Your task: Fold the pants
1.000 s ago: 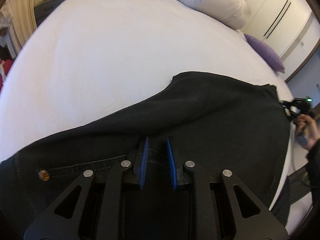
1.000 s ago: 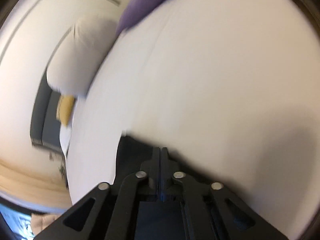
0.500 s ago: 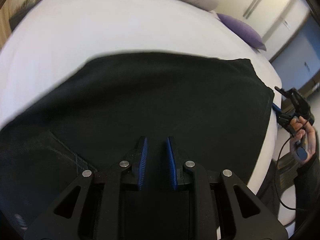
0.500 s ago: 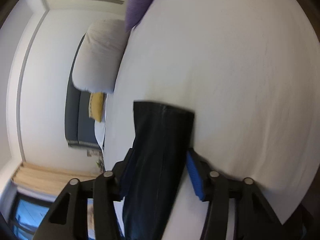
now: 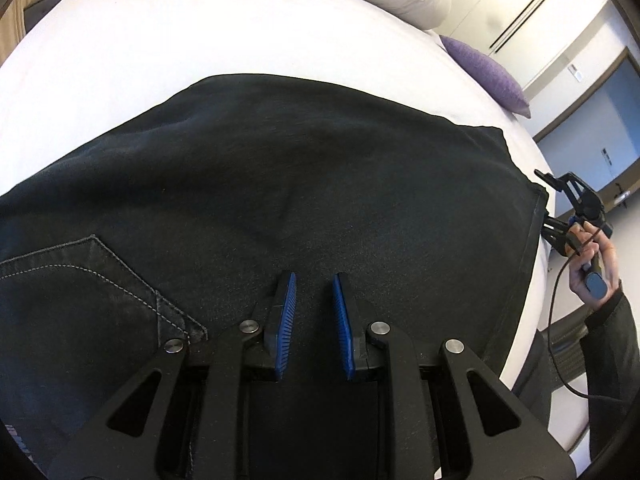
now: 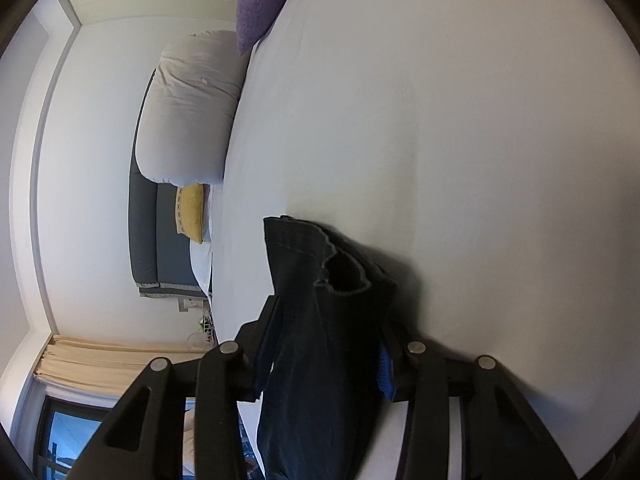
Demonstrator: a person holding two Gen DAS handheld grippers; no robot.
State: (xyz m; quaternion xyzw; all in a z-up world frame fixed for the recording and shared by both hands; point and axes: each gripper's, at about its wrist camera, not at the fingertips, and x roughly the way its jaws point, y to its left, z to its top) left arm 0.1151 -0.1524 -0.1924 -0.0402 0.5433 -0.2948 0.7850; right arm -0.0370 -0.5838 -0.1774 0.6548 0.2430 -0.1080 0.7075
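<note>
1. The black denim pants (image 5: 304,184) lie spread on the white-sheeted bed (image 5: 168,40).
2. The left gripper (image 5: 314,312) hovers over the seat, its blue ribbed fingers (image 5: 286,312) slightly parted, grasping nothing.
3. The right gripper (image 6: 326,344) has just been closing a little; the leg hem hangs between its fingers, and I cannot tell whether they pinch it.

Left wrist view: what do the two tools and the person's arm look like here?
The left tool has matte black linkage arms, silver pivot pins and blue ribbed pads. The right tool is also black with blue parts, and a thin black cable trails from it. The hand emerges from a dark sleeve.
</note>
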